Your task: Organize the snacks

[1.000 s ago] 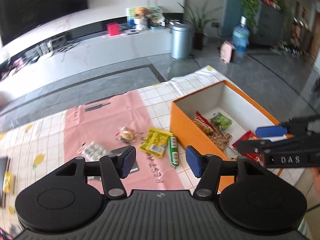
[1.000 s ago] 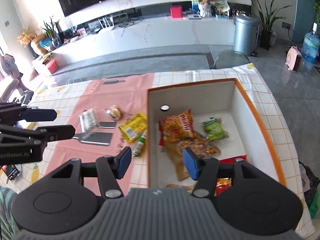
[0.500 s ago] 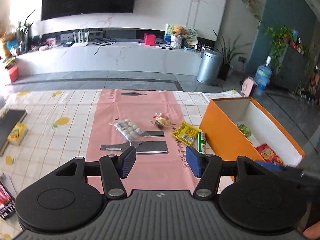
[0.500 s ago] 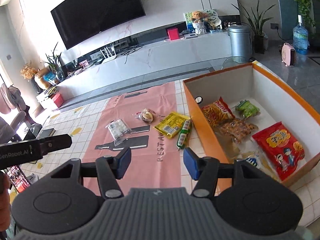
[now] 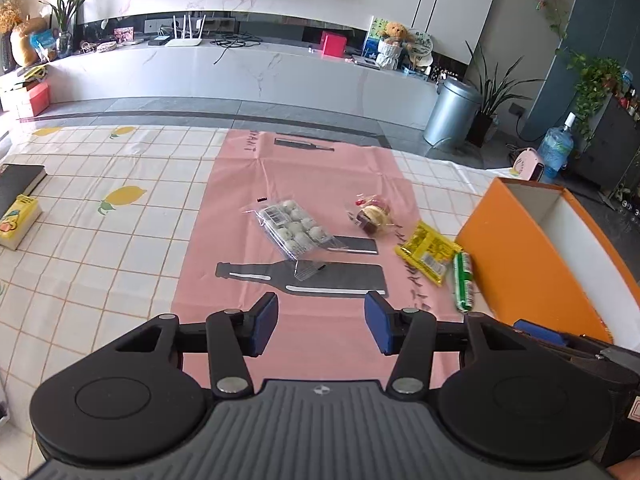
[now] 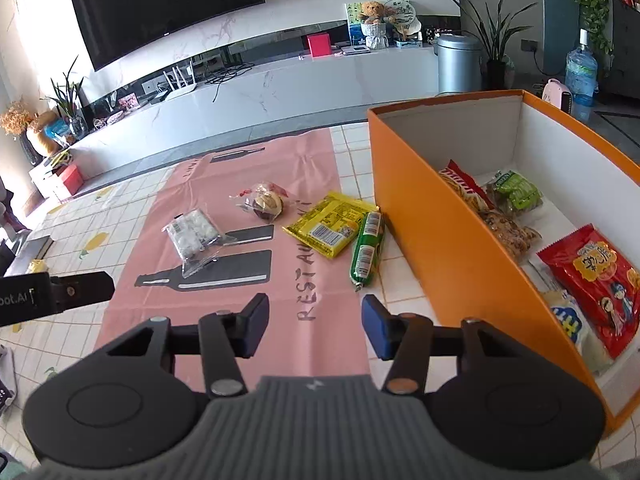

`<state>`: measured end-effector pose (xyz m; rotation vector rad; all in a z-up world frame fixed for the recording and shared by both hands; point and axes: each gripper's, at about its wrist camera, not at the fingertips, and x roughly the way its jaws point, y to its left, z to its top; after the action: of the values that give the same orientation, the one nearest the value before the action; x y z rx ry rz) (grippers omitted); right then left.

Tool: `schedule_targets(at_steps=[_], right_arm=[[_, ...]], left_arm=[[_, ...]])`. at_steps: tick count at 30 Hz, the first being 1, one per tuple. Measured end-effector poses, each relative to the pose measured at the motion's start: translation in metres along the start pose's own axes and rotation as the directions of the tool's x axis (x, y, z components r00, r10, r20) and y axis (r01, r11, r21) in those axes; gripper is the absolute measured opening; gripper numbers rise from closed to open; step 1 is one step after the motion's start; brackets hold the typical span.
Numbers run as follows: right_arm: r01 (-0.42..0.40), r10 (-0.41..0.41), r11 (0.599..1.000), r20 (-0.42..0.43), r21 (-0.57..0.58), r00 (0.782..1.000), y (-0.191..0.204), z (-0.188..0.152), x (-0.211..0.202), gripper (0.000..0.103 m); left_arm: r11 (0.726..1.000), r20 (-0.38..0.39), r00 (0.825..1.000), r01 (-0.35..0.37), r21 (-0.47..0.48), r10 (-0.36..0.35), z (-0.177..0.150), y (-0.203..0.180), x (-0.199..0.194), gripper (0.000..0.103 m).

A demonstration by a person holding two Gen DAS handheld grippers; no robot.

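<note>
Left wrist view: left hand-held gripper (image 5: 321, 328) hangs over the pink mat (image 5: 304, 184) on the worktop (image 5: 100, 248), jaws partly apart and closing, nothing between the pads. Clear pack (image 5: 294, 230) of white sweets lies at 12 o'clock from it; wrapped cake (image 5: 372, 216) at 1 o'clock; yellow packet (image 5: 428, 251) and green stick (image 5: 463, 282) at 2 o'clock, the stick just beside the orange box (image 5: 520, 256).

Right wrist view: right hand-held gripper (image 6: 315, 325) — jaws also partly apart and closing, empty — sits over the mat's near edge. Green stick (image 6: 367, 250) at 12 o'clock, touching the yellow packet (image 6: 330, 229). Box (image 6: 432, 216) at 2 o'clock holds a red bag (image 6: 596, 284), green pouch (image 6: 516, 194), other snacks. Left gripper's finger shows at 9 o'clock.
</note>
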<state>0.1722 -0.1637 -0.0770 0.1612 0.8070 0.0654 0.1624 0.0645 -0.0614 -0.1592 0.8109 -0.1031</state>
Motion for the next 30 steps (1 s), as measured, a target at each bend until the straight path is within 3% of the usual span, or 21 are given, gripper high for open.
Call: schedule_targets(at_steps=[7, 20, 24, 26, 30], right_arm=[[0.098, -0.099, 0.992, -0.011, -0.078, 0.995, 0.004, 0.009, 0.049, 0.039], [0.165, -0.164, 0.984, 0.024, -0.069, 0.986, 0.005, 0.021, 0.096, 0.040], [0.175, -0.173, 0.983, 0.024, -0.061, 0.985, 0.003, 0.020, 0.100, 0.038], [0.181, -0.180, 0.982, 0.027, -0.063, 0.983, 0.002, 0.020, 0.101, 0.030], [0.188, -0.186, 0.980, 0.032, -0.063, 0.982, 0.001, 0.020, 0.103, 0.022]], left_arm=[[0.998, -0.049, 0.999, -0.006, 0.055, 0.008, 0.001, -0.001, 0.049, 0.055], [0.996, -0.012, 0.999, -0.042, 0.079, 0.043, 0.005, 0.004, 0.103, 0.055], [0.992, 0.000, 0.999, -0.053, 0.113, 0.053, 0.002, -0.003, 0.109, 0.036], [0.989, 0.012, 0.997, -0.077, 0.130, 0.076, 0.000, -0.007, 0.110, 0.024], [0.992, 0.002, 0.998, -0.070, 0.110, 0.070, 0.001, -0.004, 0.107, 0.017]])
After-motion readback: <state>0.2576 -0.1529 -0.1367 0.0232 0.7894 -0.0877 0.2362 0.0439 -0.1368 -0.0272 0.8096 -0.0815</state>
